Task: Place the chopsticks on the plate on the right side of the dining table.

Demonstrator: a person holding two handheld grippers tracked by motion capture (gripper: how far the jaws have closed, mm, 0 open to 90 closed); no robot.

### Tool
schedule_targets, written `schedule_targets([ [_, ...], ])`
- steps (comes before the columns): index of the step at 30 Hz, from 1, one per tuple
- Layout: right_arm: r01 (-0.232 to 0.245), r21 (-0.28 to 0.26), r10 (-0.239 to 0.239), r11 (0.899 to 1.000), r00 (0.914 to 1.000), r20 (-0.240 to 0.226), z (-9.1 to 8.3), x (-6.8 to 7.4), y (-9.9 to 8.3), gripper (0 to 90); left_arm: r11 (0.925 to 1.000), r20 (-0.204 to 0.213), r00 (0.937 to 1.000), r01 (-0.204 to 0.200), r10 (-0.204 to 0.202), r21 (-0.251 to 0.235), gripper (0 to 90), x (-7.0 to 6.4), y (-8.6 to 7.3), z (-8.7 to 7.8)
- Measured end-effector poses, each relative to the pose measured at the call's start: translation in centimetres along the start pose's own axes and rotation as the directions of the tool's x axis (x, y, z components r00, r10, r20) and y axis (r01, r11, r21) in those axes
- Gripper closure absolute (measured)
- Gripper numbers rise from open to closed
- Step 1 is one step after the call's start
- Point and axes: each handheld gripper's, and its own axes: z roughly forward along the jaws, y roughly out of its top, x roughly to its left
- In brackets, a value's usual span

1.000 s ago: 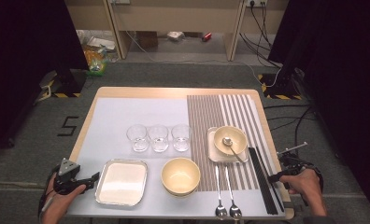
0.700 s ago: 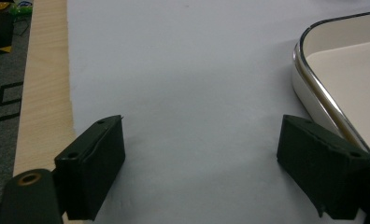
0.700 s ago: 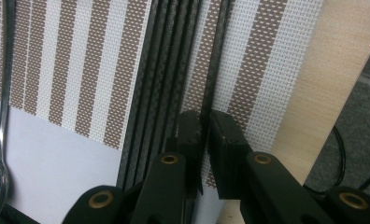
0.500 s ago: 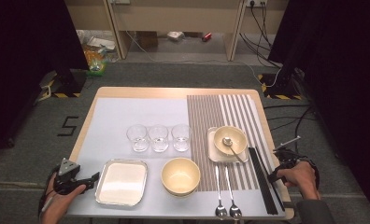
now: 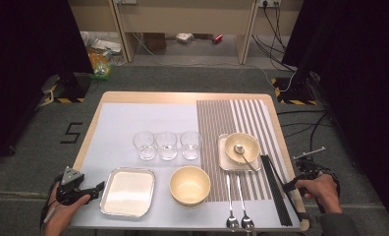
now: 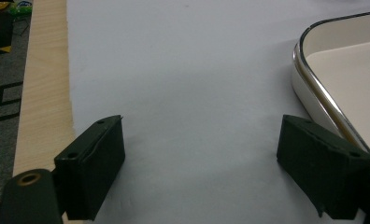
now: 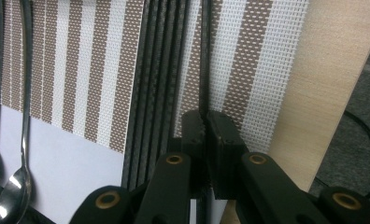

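The right gripper [image 7: 205, 122] has its jaws pressed together on one black chopstick [image 7: 204, 56], near its near end, beside the other chopsticks [image 5: 276, 189] at the table's right edge. It looks light, stiff and slippery, liable to pivot. The left gripper [image 6: 202, 163] stands spread beside the tray [image 6: 342, 74].

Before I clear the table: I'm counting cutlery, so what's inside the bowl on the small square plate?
A metal spoon lies inside the bowl, handle over the rim. The plate beneath is mostly covered.
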Motion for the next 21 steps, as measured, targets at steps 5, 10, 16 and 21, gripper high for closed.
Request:
schedule_targets([
  [5, 0.013, -0.016, -0.014, 1.0, 0.9998, -0.016, -0.1, -0.3, -0.2, 85.9, 1.0, -0.001, 1.0, 0.001, -0.001, -0.002, 14.5, 0.0, 0.0, 0.0],
  [10, 0.031, -0.023, -0.031, 0.999, 0.9991, -0.027, -0.2, -0.2, -0.4, 86.2, 1.0, 0.0, 1.0, 0.0, 0.0, 0.0, 14.4, 0.0, 0.0, 0.0],
  [16, 0.062, -0.055, -0.063, 0.997, 0.9979, -0.011, -0.9, -0.1, 0.0, 86.2, 1.0, 0.0, 1.0, 0.0, 0.0, 0.0, 14.4, 0.0, 0.0, 0.0],
  [21, 0.085, -0.092, -0.086, 0.992, 0.9963, -0.002, -1.8, 0.4, 0.8, 86.2, 1.0, 0.0, 1.0, -0.002, 0.002, 0.001, 14.4, 0.0, 0.0, 0.0],
])
